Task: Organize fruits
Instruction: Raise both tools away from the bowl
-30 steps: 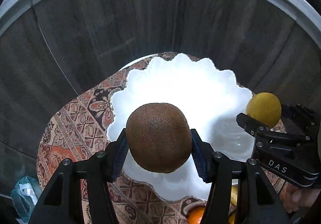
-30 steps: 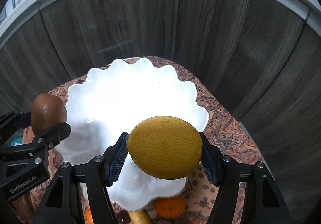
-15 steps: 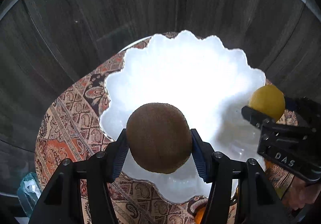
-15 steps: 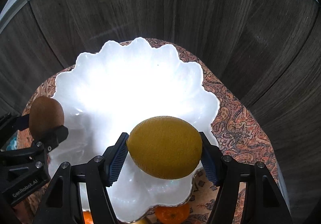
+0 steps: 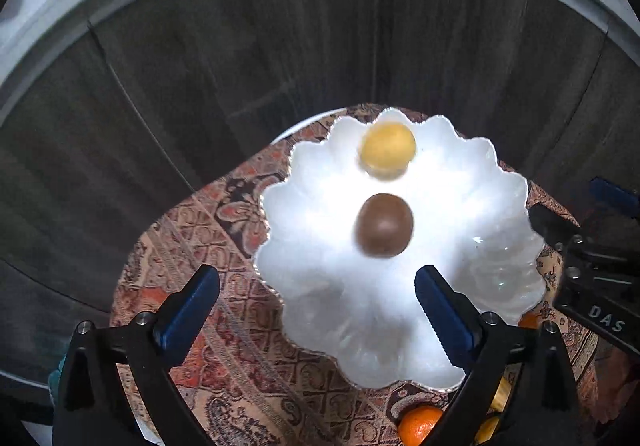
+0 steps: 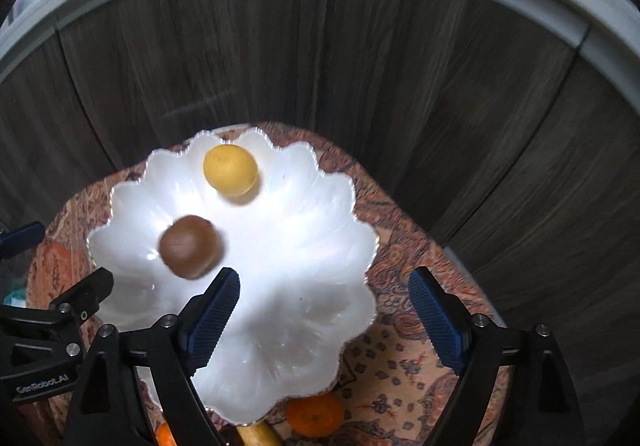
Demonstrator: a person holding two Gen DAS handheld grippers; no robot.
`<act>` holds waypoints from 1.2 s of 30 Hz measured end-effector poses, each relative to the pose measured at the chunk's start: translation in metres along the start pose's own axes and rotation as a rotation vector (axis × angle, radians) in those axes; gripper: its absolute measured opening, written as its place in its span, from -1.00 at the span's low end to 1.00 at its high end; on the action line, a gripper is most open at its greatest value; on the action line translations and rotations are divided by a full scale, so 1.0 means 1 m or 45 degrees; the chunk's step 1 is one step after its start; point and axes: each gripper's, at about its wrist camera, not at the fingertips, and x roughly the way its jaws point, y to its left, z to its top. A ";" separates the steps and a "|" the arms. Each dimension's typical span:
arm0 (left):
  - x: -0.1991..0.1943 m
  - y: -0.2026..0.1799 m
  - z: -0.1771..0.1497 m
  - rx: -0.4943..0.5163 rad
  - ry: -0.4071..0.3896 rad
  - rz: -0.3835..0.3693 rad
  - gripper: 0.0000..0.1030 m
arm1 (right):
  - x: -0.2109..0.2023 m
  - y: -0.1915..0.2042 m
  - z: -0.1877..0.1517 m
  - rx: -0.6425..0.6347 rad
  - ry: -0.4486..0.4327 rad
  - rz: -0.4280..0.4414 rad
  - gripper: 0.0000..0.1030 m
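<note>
While both tongs (image 5: 318, 286) (image 6: 324, 292) have just opened empty, one kiwi (image 5: 384, 225), one lemon (image 5: 388, 151), one bowl (image 5: 500, 206).

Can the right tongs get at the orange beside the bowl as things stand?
Probably yes. The right tongs are open and empty, and the orange lies uncovered on the patterned cloth, just outside the white bowl's near rim.

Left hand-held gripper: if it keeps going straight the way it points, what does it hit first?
Probably the white scalloped bowl: the open left hand-held gripper aims into it, just short of the kiwi. The lemon lies beyond. Depth is unclear.
</note>
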 end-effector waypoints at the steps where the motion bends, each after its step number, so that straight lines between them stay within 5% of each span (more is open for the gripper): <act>1: -0.005 0.001 0.000 -0.003 -0.010 -0.001 0.93 | -0.007 0.000 0.001 -0.002 -0.020 -0.007 0.71; 16: -0.073 0.009 -0.034 -0.052 -0.099 -0.002 1.00 | -0.089 0.006 -0.015 -0.018 -0.161 -0.030 0.73; 36: -0.109 -0.001 -0.081 -0.048 -0.121 -0.028 0.99 | -0.131 0.006 -0.061 0.004 -0.189 -0.010 0.73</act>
